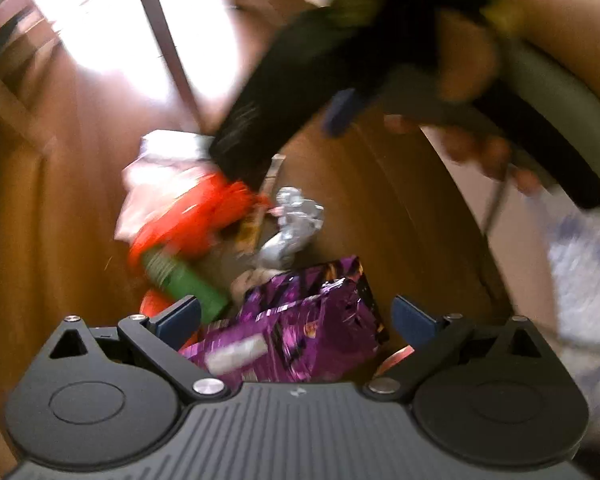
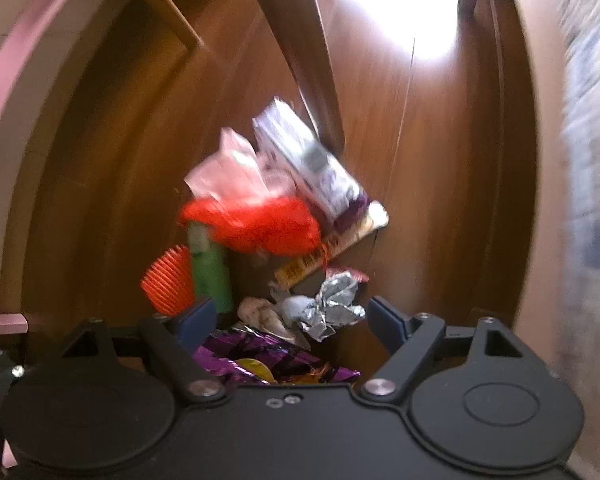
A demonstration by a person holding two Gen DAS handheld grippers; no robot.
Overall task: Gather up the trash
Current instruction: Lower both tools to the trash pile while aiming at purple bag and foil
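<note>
A pile of trash lies on a brown wooden floor (image 2: 440,200). It holds a purple foil snack bag (image 1: 300,332), a red bag (image 1: 188,220), a green tube (image 1: 184,280), crumpled silver foil (image 1: 296,220), an orange ribbed cup (image 2: 170,280) and a white-and-purple box (image 2: 312,164). My left gripper (image 1: 296,316) is open just above the purple bag (image 2: 260,360). My right gripper (image 2: 288,316) is open over the foil (image 2: 328,308) and purple bag. The right gripper also shows in the left wrist view (image 1: 284,136), above the pile. Both views are blurred.
A furniture leg (image 2: 300,52) stands on the floor just behind the pile. A pale patterned rug (image 2: 592,160) lies to the right. Wooden furniture legs (image 1: 4,92) are at the left. Bright light glares on the floor (image 1: 120,32).
</note>
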